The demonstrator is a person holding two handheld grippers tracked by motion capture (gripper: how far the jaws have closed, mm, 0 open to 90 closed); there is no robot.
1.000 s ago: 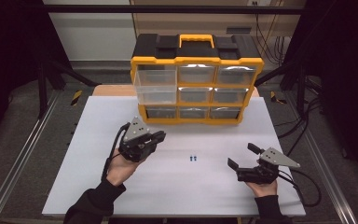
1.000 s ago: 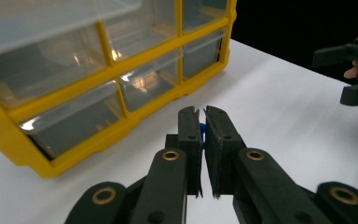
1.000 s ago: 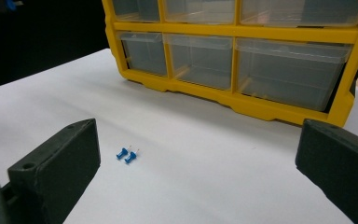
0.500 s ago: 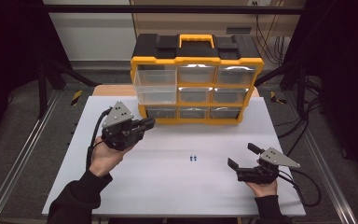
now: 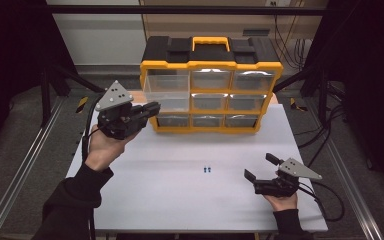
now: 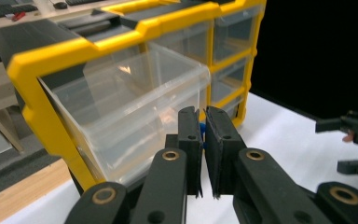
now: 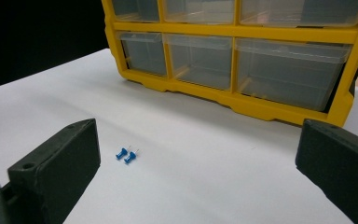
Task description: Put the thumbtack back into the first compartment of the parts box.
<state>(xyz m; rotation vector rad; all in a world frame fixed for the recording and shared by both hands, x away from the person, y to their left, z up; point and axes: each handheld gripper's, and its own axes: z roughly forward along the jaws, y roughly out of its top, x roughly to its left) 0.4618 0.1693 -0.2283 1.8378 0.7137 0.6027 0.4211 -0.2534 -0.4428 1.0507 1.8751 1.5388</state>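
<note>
Beside the pulled-out drawer [image 6: 135, 112], left tongs [image 6: 204, 122] pinch a blue pushpin [image 6: 202, 129].

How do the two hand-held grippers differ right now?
The left hand-held gripper is raised beside the yellow organizer's pulled-out top-left drawer, while the right hand-held gripper sits low over the white table. The left's jaws are shut with something small and blue pinched between them; the right's stand wide open and empty, facing two blue pushpins. Both are black with a grey plate.
</note>
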